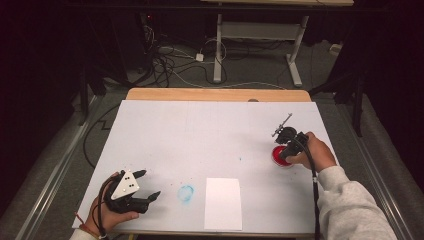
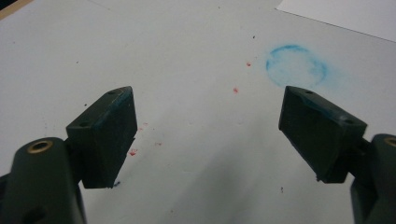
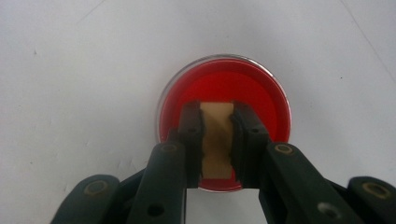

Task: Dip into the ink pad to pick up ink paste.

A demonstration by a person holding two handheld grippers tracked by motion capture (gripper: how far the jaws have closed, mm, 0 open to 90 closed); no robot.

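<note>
A round clear dish of red paint (image 1: 276,156) (image 3: 224,79) sits on the white sheet at the right. My right gripper (image 1: 286,152) (image 3: 217,109) points down into it, shut on a small pale wooden block (image 3: 217,140) whose lower end is over the red paint. Whether the block touches the paint is hidden. My left gripper (image 1: 150,183) (image 2: 210,126) rests at the front left, open, with nothing between its blue-stained pads (image 2: 116,126). A blue ring-shaped print (image 1: 186,193) (image 2: 295,65) lies just right of it.
A white paper sheet (image 1: 223,203) (image 2: 345,14) lies at the front edge, right of the blue print. Small red specks (image 2: 236,89) dot the table cover (image 1: 200,135). The wooden table edge (image 1: 215,94) shows at the far side, with a desk frame and cables on the floor beyond.
</note>
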